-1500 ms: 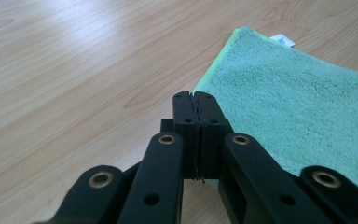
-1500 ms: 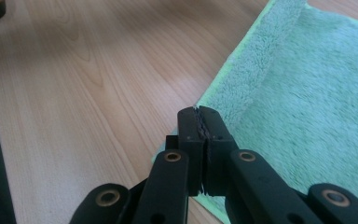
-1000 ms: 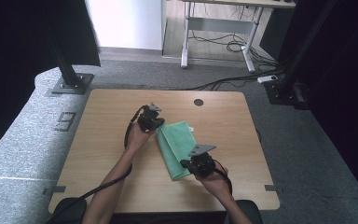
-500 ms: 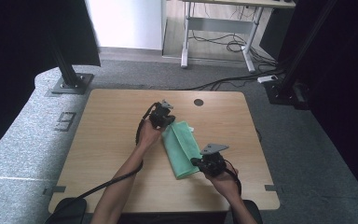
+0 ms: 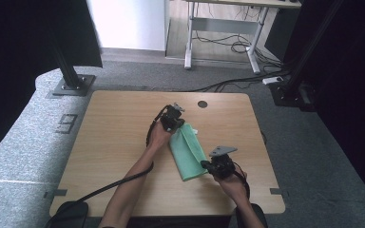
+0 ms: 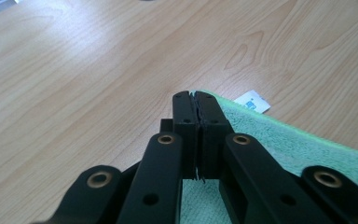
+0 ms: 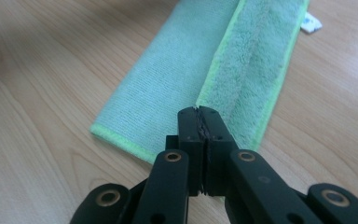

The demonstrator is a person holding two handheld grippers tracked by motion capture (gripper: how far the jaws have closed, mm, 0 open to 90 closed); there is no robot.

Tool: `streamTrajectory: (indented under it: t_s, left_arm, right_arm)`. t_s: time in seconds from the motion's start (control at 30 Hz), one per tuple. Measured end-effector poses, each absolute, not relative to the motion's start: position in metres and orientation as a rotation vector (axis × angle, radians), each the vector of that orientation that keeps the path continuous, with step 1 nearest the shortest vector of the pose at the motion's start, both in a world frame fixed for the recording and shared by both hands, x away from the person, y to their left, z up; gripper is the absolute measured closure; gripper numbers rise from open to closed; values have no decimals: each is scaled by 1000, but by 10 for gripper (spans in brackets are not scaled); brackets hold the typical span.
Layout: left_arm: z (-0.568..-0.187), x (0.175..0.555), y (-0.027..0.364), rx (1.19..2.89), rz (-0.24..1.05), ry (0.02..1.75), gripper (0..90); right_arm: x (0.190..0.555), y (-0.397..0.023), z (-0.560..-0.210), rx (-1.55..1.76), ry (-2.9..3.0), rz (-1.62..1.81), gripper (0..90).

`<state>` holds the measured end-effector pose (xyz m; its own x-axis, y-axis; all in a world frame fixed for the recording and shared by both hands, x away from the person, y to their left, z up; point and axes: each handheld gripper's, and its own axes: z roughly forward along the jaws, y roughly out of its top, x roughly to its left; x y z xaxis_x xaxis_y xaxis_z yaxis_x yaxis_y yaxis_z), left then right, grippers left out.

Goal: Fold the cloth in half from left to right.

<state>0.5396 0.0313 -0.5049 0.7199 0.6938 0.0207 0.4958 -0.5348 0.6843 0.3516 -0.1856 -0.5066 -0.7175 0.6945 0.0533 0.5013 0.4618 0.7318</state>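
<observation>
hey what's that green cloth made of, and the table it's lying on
The green cloth looks like microfibre terry: one face fluffy with a short pile, the other finely ribbed, with a stitched lighter green hem and a small white label. The table looks like pale wood or a wood-look laminate, matte, with a visible grain; which one I cannot tell.

Soft, fuzzy green cloth — one face ribbed, one fluffy. Smooth, pale wood-grain table. Matt black plastic jaws — brass-coloured rivets.

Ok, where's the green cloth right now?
In the high view the cloth lies folded, right of the table's centre, between the left gripper and right gripper.
</observation>
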Motion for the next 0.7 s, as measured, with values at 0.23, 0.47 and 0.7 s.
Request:
streamTrajectory:
  t_s: [0.23, 0.47, 0.7]
  left_arm:
    - [-510, 543, 26, 2243, 381, 904, 743]
    - [-495, 540, 27, 2181, 432, 899, 454]
    - [-486, 533, 30, 2205, 449, 856, 371]
  right_arm:
    - [355, -190, -514, 1058, 2464, 1084, 870]
    - [355, -195, -511, 1066, 2391, 1075, 665]
    - [360, -200, -511, 1077, 2348, 1058, 565]
